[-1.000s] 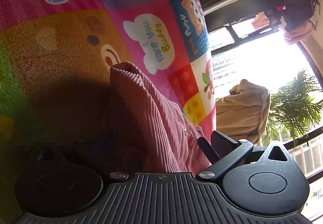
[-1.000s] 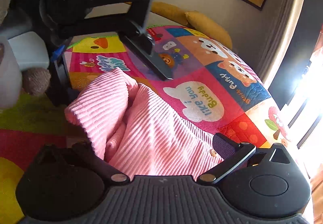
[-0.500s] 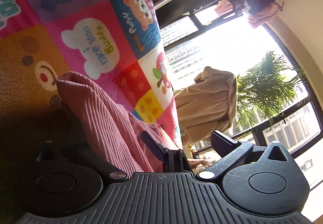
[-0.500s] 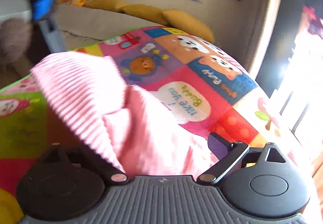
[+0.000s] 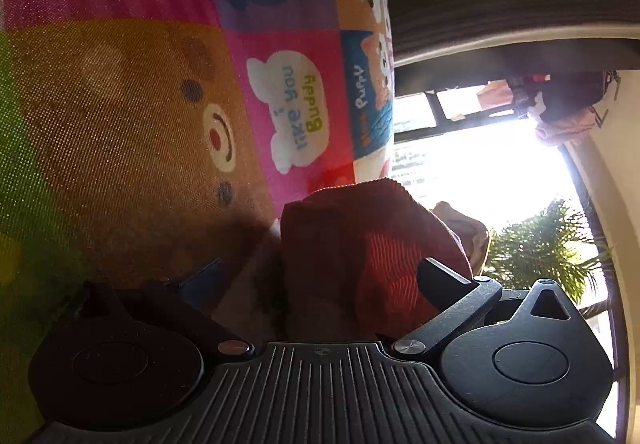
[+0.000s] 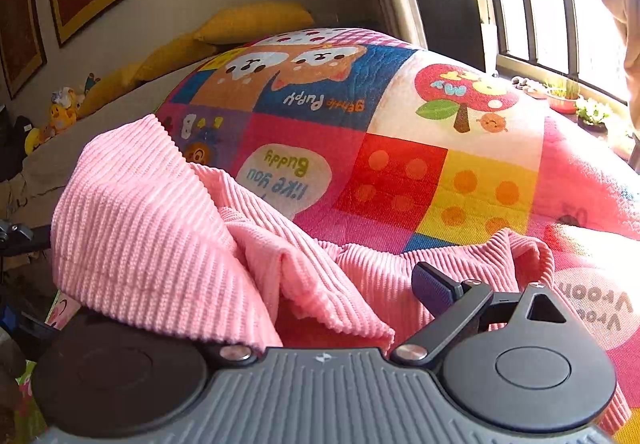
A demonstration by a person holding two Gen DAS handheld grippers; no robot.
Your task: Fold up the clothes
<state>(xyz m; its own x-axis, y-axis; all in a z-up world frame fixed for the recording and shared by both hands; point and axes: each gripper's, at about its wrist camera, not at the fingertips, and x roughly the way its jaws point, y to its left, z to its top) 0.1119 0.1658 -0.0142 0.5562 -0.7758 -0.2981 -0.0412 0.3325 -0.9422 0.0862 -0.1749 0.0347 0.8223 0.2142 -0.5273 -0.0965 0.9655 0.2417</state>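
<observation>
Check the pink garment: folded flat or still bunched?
Bunched. The pink ribbed garment lies in loose humps on the cartoon blanket, one flap draped over the right gripper.

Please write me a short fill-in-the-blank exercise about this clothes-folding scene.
1. The ribbed garment is ____ in colour.
2. It lies on a patchwork blanket with a speech bubble reading "I like you ____".
3. The cushions by the wall are ____.

Missing words: pink; Buddy; yellow
</observation>
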